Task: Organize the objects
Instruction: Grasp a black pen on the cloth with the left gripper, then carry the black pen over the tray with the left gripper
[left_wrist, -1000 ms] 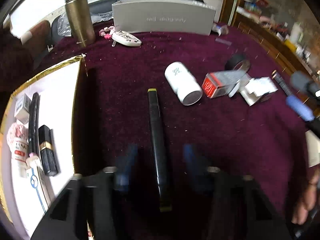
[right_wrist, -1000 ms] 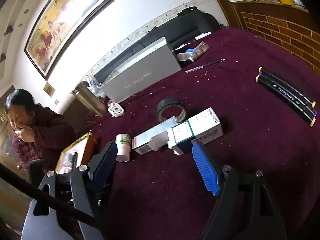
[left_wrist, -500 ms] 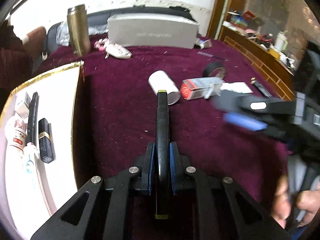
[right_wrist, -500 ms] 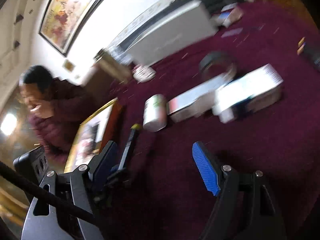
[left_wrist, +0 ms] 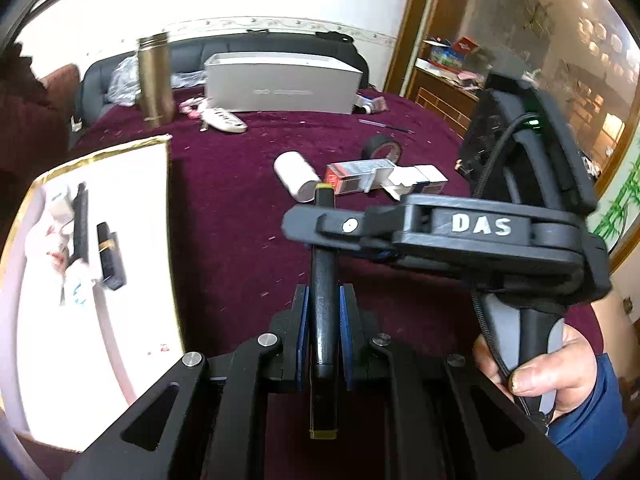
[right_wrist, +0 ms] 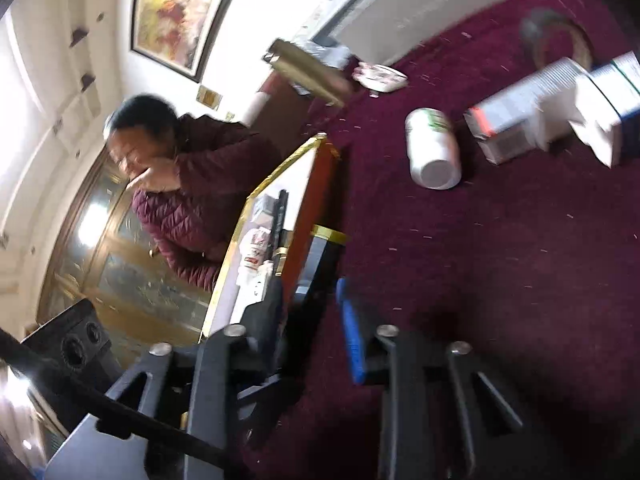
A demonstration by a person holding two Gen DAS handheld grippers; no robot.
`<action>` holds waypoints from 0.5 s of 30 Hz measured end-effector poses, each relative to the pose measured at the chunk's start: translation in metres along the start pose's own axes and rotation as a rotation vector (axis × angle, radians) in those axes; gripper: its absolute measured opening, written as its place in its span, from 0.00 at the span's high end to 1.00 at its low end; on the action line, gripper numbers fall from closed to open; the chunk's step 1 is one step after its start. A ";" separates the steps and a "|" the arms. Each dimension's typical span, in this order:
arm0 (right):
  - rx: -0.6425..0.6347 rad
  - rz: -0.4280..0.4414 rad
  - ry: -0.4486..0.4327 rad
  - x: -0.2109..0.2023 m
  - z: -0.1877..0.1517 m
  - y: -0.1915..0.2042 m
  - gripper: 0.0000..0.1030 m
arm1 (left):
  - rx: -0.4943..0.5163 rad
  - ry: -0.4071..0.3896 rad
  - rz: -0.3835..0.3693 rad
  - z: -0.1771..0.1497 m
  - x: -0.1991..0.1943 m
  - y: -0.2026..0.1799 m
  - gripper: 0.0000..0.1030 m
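Observation:
My left gripper (left_wrist: 323, 312) is shut on a black marker (left_wrist: 323, 280) with yellow ends and holds it above the maroon tablecloth. My right gripper (left_wrist: 304, 226) comes in from the right, and its jaws straddle the marker's far end without closing on it. In the right wrist view the right gripper (right_wrist: 310, 320) is open, and the marker's yellow-capped end (right_wrist: 326, 252) stands between its fingers. The gold-rimmed white tray (left_wrist: 132, 152) lies at the left and holds a black pen, a black lipstick (left_wrist: 109, 256) and small packets.
A white bottle (left_wrist: 295, 175) lies on its side beside small cartons (left_wrist: 360, 178) and a roll of black tape (left_wrist: 382, 146). A gold flask (left_wrist: 154, 80), a white remote (left_wrist: 224, 120) and a long grey box (left_wrist: 280, 84) stand at the back. A person (right_wrist: 180, 184) sits behind the tray.
My left gripper closed on the marker and lifted it. My right gripper swung left until its open jaws straddled the marker's far end.

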State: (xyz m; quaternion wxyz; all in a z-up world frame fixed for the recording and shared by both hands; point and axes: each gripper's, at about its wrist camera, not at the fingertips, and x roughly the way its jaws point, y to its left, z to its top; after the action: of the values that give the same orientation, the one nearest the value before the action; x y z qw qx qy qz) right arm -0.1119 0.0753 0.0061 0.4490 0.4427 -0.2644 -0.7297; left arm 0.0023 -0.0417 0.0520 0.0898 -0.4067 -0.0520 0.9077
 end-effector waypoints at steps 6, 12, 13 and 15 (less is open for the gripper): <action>-0.063 -0.002 0.035 0.032 -0.008 0.051 0.81 | -0.056 -0.052 0.051 -0.009 -0.033 0.045 0.89; -0.128 0.004 0.123 0.096 -0.008 0.102 0.81 | -0.137 -0.095 0.113 -0.016 -0.063 0.100 0.89; -0.135 0.003 0.134 0.106 -0.009 0.108 0.81 | -0.150 -0.098 0.131 -0.017 -0.067 0.111 0.89; -0.142 0.007 0.163 0.128 -0.009 0.118 0.81 | -0.174 -0.099 0.157 -0.019 -0.073 0.130 0.89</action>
State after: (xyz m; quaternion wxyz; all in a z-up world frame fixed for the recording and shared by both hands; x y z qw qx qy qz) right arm -0.0803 -0.0927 0.0416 0.5017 0.4668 -0.1762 -0.7066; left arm 0.0489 -0.1835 0.0706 -0.0200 -0.3705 -0.1027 0.9229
